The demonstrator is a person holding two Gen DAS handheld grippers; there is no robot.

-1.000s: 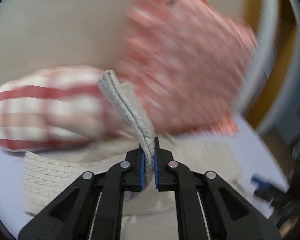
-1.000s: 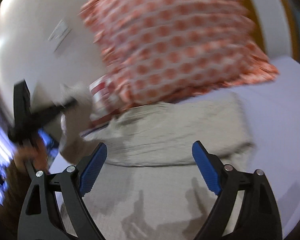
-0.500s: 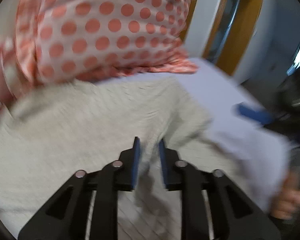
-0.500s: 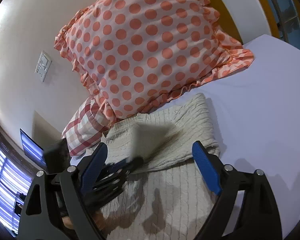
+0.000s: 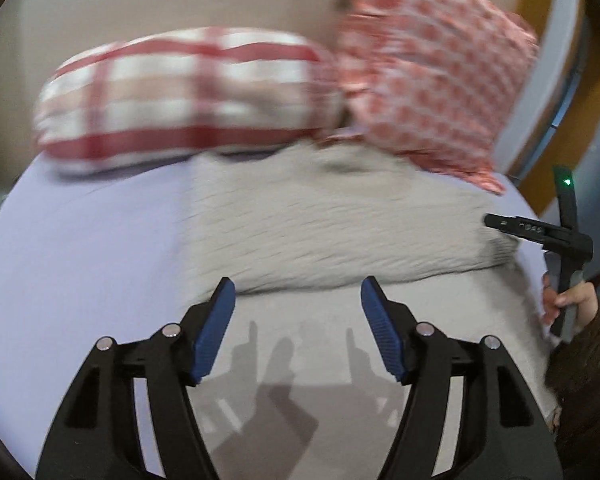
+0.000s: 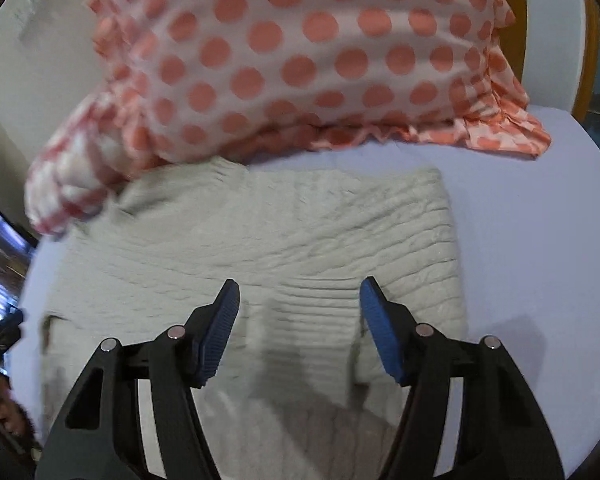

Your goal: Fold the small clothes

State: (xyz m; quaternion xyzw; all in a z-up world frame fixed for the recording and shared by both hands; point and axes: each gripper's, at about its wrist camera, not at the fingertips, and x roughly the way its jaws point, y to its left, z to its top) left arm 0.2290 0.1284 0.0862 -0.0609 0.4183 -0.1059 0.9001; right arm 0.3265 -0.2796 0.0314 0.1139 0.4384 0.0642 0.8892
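Both grippers, left (image 5: 294,326) and right (image 6: 296,326), hang with jaws spread and empty over the sweater (image 6: 260,248) lying flat on the bed (image 6: 540,240), its folded edge running left-right just beyond the left gripper, the nearer one.

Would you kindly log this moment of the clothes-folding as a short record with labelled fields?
surface: bed with lilac sheet
garment: cream knit sweater, lying on the sheet with one part folded over the rest
left hand-held gripper: open, holding nothing, over the sweater's near part
right hand-held gripper: open, holding nothing, over the sweater
behind garment: polka-dot pillow and red checked pillow, at the wall
image quality: left wrist view motion-blurred
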